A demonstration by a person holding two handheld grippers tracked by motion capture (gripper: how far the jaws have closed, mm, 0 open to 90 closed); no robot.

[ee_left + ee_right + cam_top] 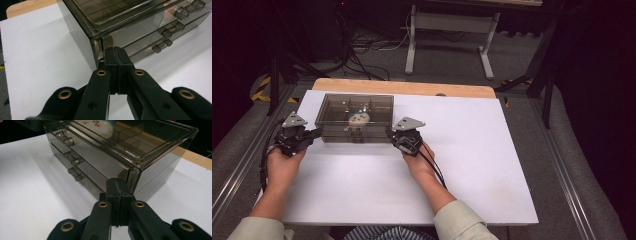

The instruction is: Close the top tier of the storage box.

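The white table (472, 165) takes up the middle of the high view, with a strip of pale wood (412, 88) along its far edge. On it, upper left of centre, sits the smoky clear drawer box (354, 117), front facing you, with three drawers stacked and a shallow divided tray on top. A small pale round toy (359, 118) with a face lies in that tray, near the front middle.

You have one gripper at each front corner of the box. Your left gripper (316, 132) comes in from the left of the frame, your right gripper (389, 133) from the right, and the two point inward at each other across the box front. That reads as bracing or squaring the box from both ends, so it will not slide when a drawer is pulled.

Both claws are clenched with nothing between them. In the left gripper view the pads (116, 58) meet flat, with the tips at the box's near corner post. In the right gripper view the closed pads (116, 187) likewise point at the corner by the drawer fronts. Whether either tip actually presses the plastic I cannot tell.

The small cylindrical drawer knobs (72, 160) run in a column, well apart from both tips and so far not reached.
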